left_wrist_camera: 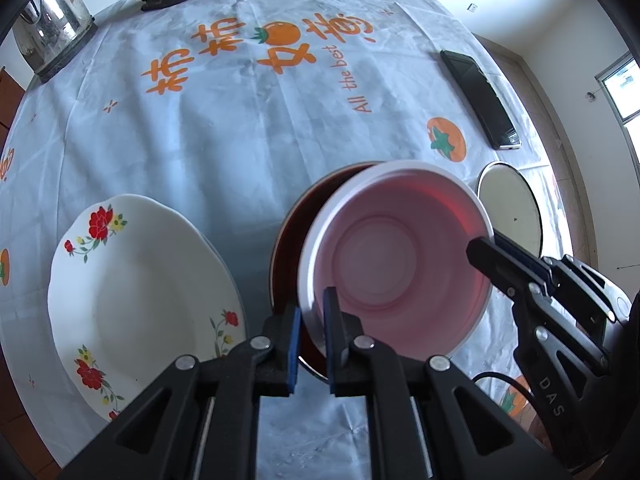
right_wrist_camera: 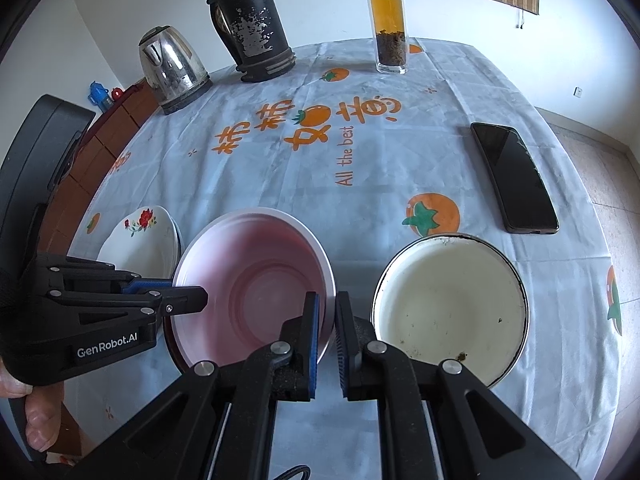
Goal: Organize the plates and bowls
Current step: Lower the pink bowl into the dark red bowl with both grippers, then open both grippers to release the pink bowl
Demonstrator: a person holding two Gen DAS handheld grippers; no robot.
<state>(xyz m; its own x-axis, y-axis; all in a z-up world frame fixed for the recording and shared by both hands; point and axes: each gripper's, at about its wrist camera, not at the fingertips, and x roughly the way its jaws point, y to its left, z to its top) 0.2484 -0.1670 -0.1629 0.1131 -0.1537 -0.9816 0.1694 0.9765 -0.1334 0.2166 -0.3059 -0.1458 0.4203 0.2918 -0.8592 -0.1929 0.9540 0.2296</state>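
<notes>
A bowl (left_wrist_camera: 396, 256), white outside and pink inside, rests over a dark red-brown dish (left_wrist_camera: 288, 240) near the table's front. My left gripper (left_wrist_camera: 313, 305) is shut on the pink bowl's near-left rim, blue pads on either side of it. My right gripper (right_wrist_camera: 327, 301) is shut on the right rim of the same bowl (right_wrist_camera: 248, 276). Each gripper shows in the other's view: the right gripper (left_wrist_camera: 482, 249) and the left gripper (right_wrist_camera: 198, 297). A white flowered plate (left_wrist_camera: 140, 280) lies to the left. A cream enamel bowl (right_wrist_camera: 448, 304) with a dark rim sits to the right.
A black phone (right_wrist_camera: 514, 178) lies at the right on the white tablecloth (right_wrist_camera: 280, 184) with orange print. A steel kettle (right_wrist_camera: 172, 68), a worn black thermos (right_wrist_camera: 252, 24) and a glass tea bottle (right_wrist_camera: 390, 20) stand along the far edge. A hand (right_wrist_camera: 40, 420) holds the left gripper.
</notes>
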